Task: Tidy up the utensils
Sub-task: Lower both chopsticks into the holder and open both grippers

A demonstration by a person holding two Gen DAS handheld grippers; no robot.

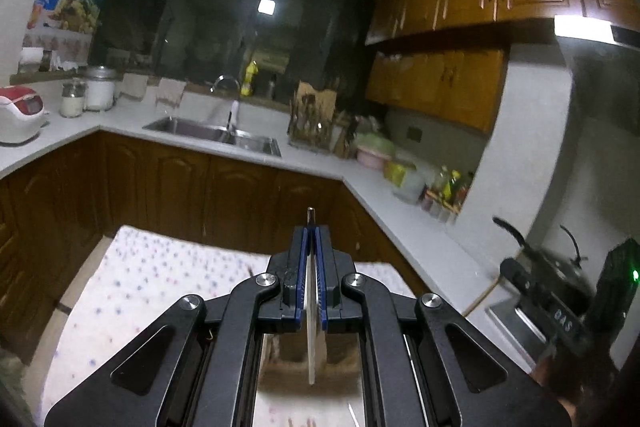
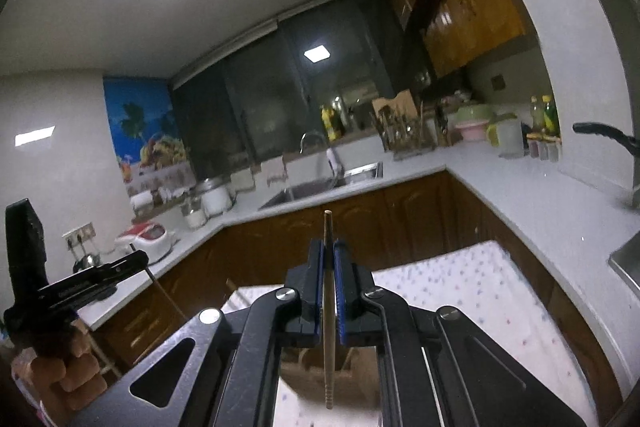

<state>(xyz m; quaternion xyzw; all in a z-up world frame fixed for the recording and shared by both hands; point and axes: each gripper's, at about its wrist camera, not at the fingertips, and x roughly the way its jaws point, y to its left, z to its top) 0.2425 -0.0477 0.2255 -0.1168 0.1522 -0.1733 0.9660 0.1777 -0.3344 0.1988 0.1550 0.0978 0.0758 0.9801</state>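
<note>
Metal utensil (image 1: 311, 291) pinched in left gripper (image 1: 311, 231) fingers; wooden chopstick (image 2: 328, 307) pinched by right gripper (image 2: 329, 245); no lettering legible.

Left tongs (image 1: 311, 227) closed on thin metal utensil (image 1: 311, 327), held upright between blue pads (image 1: 300, 267). Dotted cloth (image 1: 160, 275) spread on bench below. Sink (image 1: 216, 133) and utensil rack (image 1: 312, 119) seen beyond, on far counter.

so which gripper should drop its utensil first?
Hard to call. Left gripper is shut on a flat metal utensil, right gripper on a wooden chopstick; both are raised level above the dotted cloth. No holder close.
</note>
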